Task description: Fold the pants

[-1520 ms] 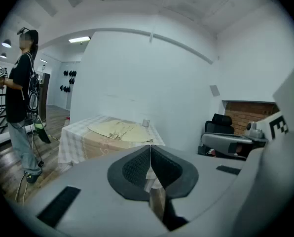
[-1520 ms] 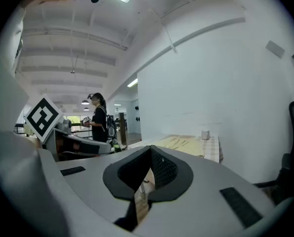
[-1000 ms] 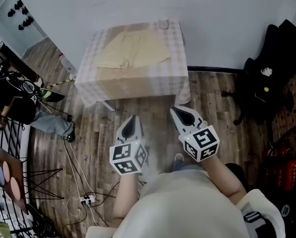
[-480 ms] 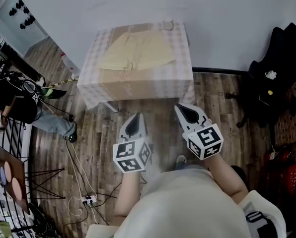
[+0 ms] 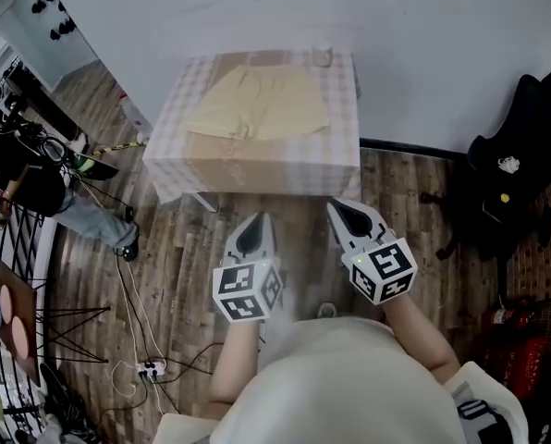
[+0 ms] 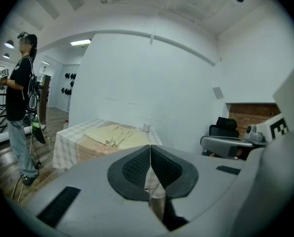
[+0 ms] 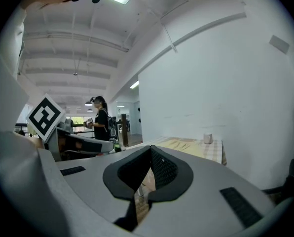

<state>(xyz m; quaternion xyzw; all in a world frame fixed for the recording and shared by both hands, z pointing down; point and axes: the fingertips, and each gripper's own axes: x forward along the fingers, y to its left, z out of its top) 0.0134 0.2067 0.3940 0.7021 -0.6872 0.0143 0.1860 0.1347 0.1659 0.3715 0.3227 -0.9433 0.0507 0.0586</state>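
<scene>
Far ahead we see a table (image 5: 345,132) under a checked cloth, with the tan pants (image 5: 257,104) lying flat on top. Nearer, well short of it above the wooden floor (image 5: 178,248), our left gripper (image 5: 254,222) and right gripper (image 5: 342,209) sit side by side, jaws pressed together, both empty. A small cup (image 5: 323,56) stands at the table's far right corner.
</scene>
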